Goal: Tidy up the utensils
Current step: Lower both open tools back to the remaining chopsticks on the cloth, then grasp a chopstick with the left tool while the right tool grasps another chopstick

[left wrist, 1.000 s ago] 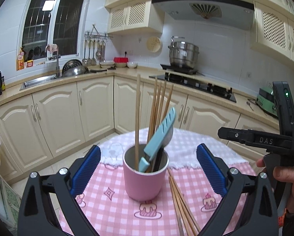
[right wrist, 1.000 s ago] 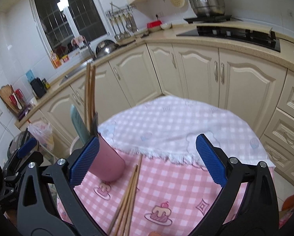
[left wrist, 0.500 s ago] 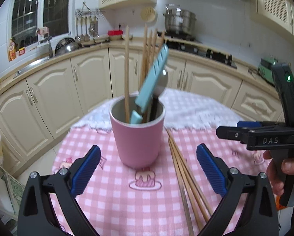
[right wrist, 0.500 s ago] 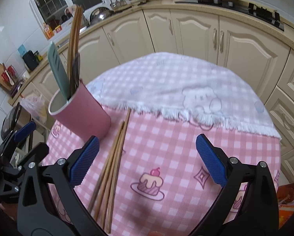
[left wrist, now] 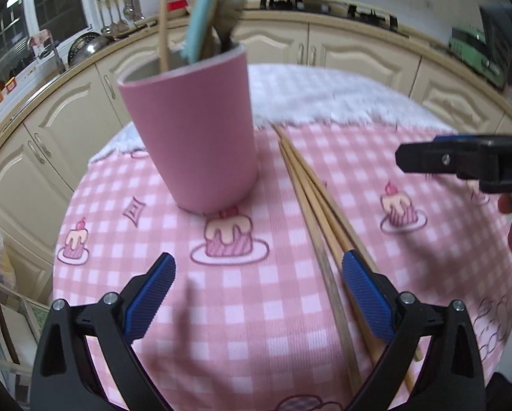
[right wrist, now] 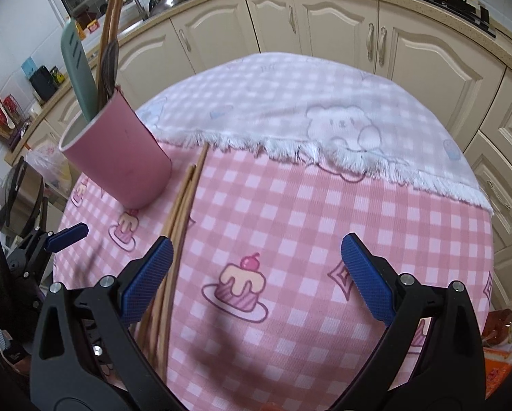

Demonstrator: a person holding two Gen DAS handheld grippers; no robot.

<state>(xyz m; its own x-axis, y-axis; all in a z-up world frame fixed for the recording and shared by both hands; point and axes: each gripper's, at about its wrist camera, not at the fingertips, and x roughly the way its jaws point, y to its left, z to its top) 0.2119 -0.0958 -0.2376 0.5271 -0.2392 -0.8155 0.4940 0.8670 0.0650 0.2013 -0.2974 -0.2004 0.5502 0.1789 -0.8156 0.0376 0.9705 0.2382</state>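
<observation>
You hold both the left gripper [left wrist: 256, 274] and the right gripper [right wrist: 256, 257] spread wide and low over the loose wooden chopsticks [left wrist: 319, 202] lying just beside the pink cylindrical utensil cup [left wrist: 194, 126], presumably ready to lift them in.

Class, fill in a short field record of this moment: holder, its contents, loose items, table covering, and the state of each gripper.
holder: pink cup, upright on the table
contents: chopsticks, teal spatula, dark-handled utensil
loose items: chopsticks lying flat just right of the cup
covering: pink checked cloth with cake prints
left gripper: open, empty, low over the cloth
right gripper: open, empty
</observation>
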